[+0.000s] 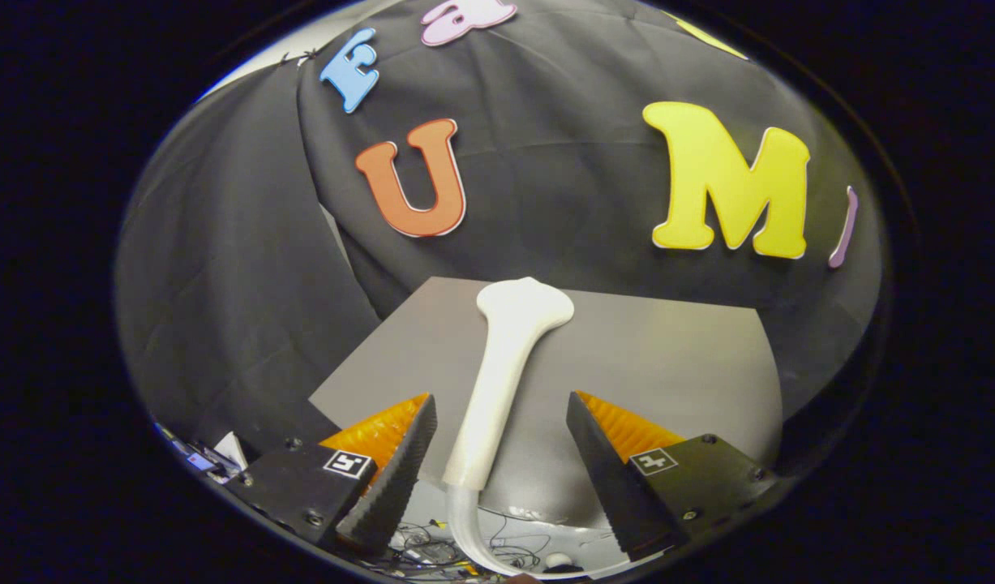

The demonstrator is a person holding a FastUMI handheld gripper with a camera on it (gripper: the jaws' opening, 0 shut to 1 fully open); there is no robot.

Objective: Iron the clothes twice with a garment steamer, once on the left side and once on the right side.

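Observation:
A white garment steamer (503, 369) lies flat on the grey table (675, 357), its wide head (524, 307) pointing away towards the black cloth wall. Its slim handle runs back between my fingers, and a pale hose (463, 519) curls down from its near end. My gripper (501, 401) is open, one finger on each side of the handle, with a gap between each finger and the handle. Both fingers (400, 470) are black with orange ribbed backs. I cannot tell how high they hang above the handle.
The table's near-left edge drops off just behind my left finger. Below it are cables and small clutter (432, 551) on the floor. Black cloth (221, 284) hangs close behind and to the left of the table.

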